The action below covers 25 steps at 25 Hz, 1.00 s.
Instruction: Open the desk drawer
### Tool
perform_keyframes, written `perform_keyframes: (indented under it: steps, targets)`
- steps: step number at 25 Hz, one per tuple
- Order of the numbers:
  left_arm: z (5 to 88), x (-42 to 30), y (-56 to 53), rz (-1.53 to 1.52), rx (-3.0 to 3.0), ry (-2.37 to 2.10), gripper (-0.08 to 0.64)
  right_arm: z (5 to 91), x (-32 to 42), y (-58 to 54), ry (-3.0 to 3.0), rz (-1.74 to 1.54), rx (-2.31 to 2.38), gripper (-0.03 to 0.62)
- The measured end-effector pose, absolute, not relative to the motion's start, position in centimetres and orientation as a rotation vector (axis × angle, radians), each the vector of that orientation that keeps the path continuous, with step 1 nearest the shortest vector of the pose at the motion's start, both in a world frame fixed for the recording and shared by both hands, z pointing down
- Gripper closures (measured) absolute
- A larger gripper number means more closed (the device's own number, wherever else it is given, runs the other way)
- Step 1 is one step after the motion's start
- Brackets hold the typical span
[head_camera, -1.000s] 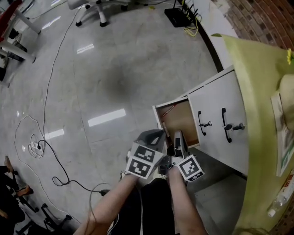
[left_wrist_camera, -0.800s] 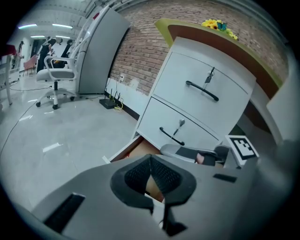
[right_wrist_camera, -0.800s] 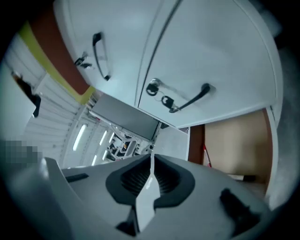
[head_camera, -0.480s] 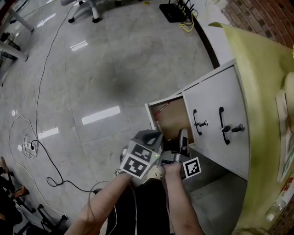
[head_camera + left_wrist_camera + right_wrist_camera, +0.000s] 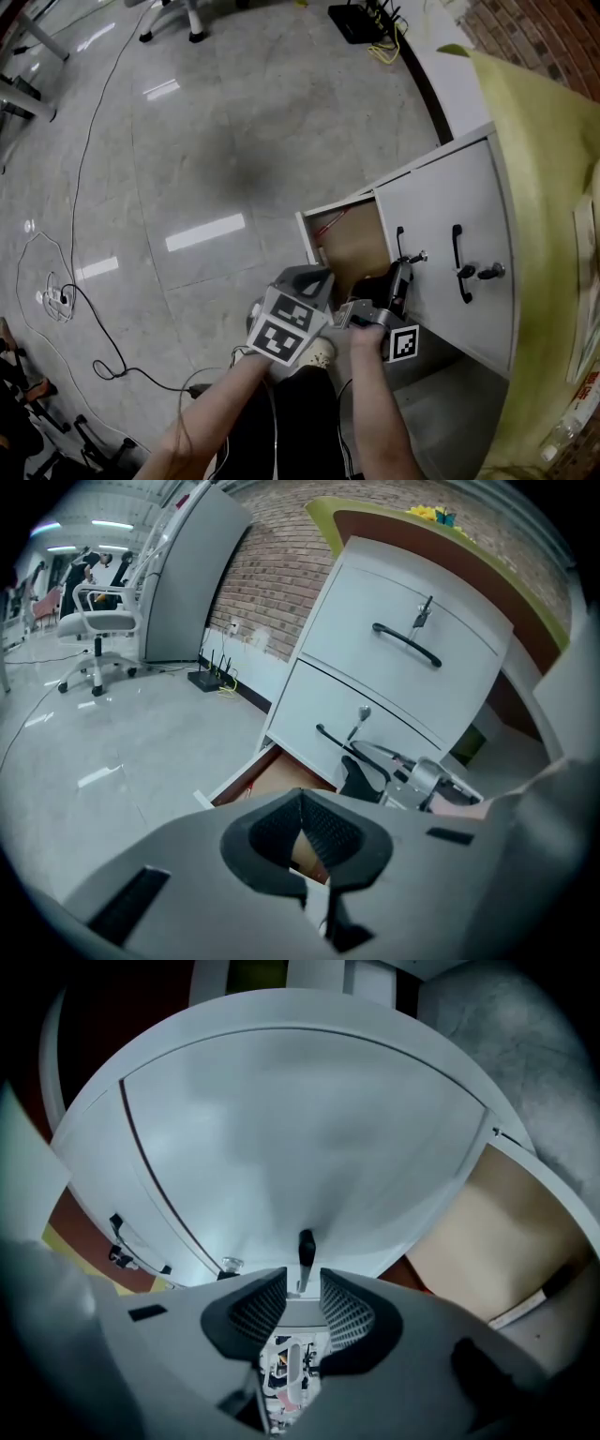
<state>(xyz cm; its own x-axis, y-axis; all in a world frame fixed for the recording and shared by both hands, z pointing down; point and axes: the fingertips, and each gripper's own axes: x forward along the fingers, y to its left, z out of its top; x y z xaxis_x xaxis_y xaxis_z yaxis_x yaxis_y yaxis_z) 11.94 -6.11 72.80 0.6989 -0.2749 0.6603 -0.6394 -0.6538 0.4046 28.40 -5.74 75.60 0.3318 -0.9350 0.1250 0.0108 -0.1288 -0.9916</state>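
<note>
Here, nearest the camera, two bare forearms come up from the bottom edge of the head view, cut off above the elbows. Each hand is mostly hidden behind its gripper's marker cube point(image 5: 286, 326). The cubes carry black-and-white square patterns but no readable writing.

The left gripper point(image 5: 319, 274) hangs above the pulled-out bottom drawer point(image 5: 361, 248). Its claw is closed, tips meeting, with nothing held.

The right gripper point(image 5: 401, 272) points at the white front of the middle drawer point(image 5: 417, 202). Its claw has just been opening and now stands wide apart. That drawer's black handle point(image 5: 399, 242) sits in the gap just past the tips, and the pads do not press on it. In the head view the gripper covers the handle's lower end.

A small metal key point(image 5: 418, 255) juts from the lock beside the handle.

The bottom drawer is the only one open. It shows a bare brown floor and a thin red strand point(image 5: 335, 223) near its back, too fine to identify.

The top drawer point(image 5: 473, 206) is closed, with its own black handle point(image 5: 458, 253).

A yellow-green cloth point(image 5: 534, 141) drapes the desk top and hides its surface. At the frame's right edge lies a clear bottle point(image 5: 570, 412), partly cut off, its label too small to read.

Farther off, loose cables point(image 5: 89, 309) trail over the glossy grey floor point(image 5: 206, 141). A black router point(image 5: 354, 23) sits by the brick wall point(image 5: 553, 37), and the left gripper view shows a white office chair point(image 5: 94, 630) in the distance.
</note>
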Motion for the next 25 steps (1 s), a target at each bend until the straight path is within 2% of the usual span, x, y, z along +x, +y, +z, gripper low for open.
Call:
perform_keyframes:
  steps: [3, 6, 25]
  targets:
    - [73.0, 11.9, -6.2, 0.750, 2.268, -0.693, 0.551, 75.7, 29.3, -5.9, 0.879, -1.012, -1.449, 0.491]
    - [73.3, 11.9, -6.4, 0.757, 2.268, -0.698, 0.551, 75.6, 29.4, -6.1, 0.872, -0.991, -1.439, 0.554]
    - [73.4, 9.9, -5.8, 0.752, 2.245, -0.710, 0.551, 75.5, 29.4, -5.8, 0.741, -0.945, -1.474, 0.558]
